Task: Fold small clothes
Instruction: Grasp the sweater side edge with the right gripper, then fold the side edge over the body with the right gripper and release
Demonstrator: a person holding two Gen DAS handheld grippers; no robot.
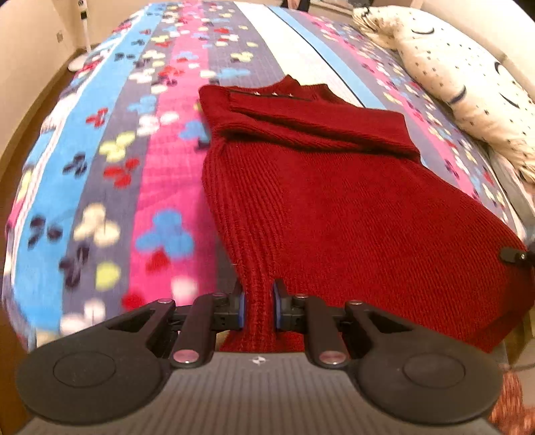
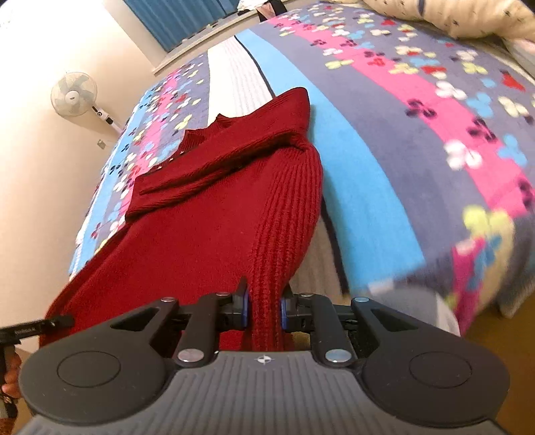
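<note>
A dark red ribbed knit sweater (image 1: 334, 207) lies lengthwise on the patterned bedspread (image 1: 110, 167), its sleeves folded across the chest. The collar end is far from me and the hem is lifted toward me. My left gripper (image 1: 259, 309) is shut on the left corner of the hem, with ribbed fabric bunched between its blue pads. In the right wrist view the same sweater (image 2: 214, 214) hangs from my right gripper (image 2: 264, 311), which is shut on the hem's right corner. The tip of the right gripper (image 1: 513, 256) shows at the left wrist view's right edge.
A cream spotted pillow (image 1: 461, 80) lies at the bed's far right. A white standing fan (image 2: 75, 93) stands by the wall beyond the bed. Blue curtains (image 2: 187, 16) hang at the back. Wooden floor (image 2: 501, 334) shows at the bed's near corner. A hand (image 2: 10, 378) holds the left gripper (image 2: 33, 329).
</note>
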